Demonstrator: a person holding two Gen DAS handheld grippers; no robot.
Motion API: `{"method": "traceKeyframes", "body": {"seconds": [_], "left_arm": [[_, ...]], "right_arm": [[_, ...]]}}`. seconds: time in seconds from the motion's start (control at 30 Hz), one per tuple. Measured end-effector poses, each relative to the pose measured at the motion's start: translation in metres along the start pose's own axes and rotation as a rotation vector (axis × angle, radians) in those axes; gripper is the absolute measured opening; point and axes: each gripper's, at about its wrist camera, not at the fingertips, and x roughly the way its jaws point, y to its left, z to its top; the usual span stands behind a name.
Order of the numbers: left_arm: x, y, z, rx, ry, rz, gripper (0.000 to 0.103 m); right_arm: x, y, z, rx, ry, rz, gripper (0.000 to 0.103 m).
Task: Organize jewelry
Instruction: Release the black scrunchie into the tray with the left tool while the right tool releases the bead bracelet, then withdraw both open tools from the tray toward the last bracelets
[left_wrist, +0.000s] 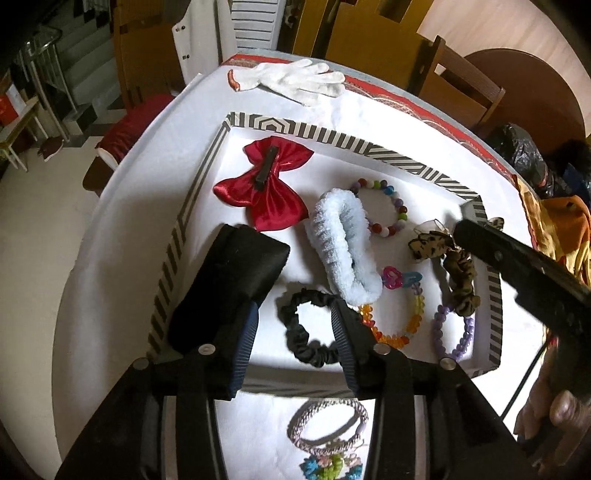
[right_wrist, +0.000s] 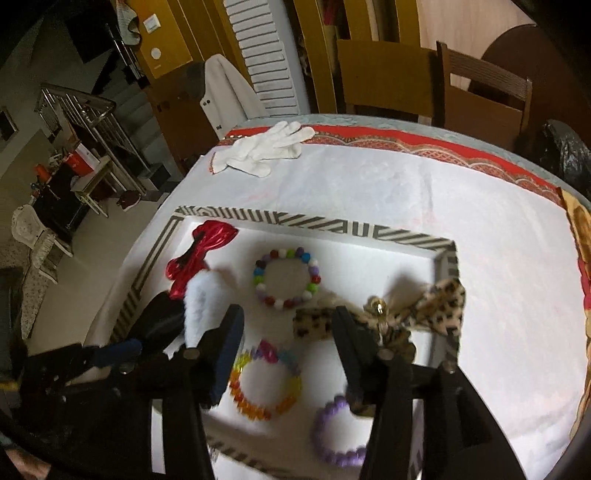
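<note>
L tool (left_wrist: 295, 332) released over black scrunchie (left_wrist: 306, 332) in tray (left_wrist: 332, 138); R tool (right_wrist: 288, 350) released; silver bracelet (left_wrist: 328, 421) on worktop nearest L, just below it.

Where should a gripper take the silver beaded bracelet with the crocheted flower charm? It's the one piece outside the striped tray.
Pinch the bare upper arc of the silver beaded bracelet, coming straight down from above. It lies flat on the white cloth, so only its thin band offers a grip; the flower charm at its near end is bulky and partly hidden.

dim room, bright overhead glare, fisheye edges, slight blur.
</note>
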Motion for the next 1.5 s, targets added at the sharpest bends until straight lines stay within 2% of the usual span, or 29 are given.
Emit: {"method": "traceKeyframes", "body": {"seconds": [0.5,1.03,1.17,1.5], "left_arm": [[-0.034,0.004,-0.048,0.004,-0.013,-0.004,0.047],[-0.087,-0.024,-0.100,0.068,-0.114,0.035,0.047],[-0.097,-0.026,-0.108,0.080,-0.142,0.052,0.047],[-0.095,-0.021,-0.114,0.061,-0.134,0.060,0.047]], "right_arm": [[-0.062,0.011,-0.074,-0.006,-0.032,0.013,0.054],[-0.116,0.027,-0.140,-0.008,-0.062,0.022,0.054],[-0.123,0.031,-0.150,-0.017,-0.060,0.021,0.059],[-0.110,0.038,-0.163,-0.041,-0.018,0.042,0.059]]}}
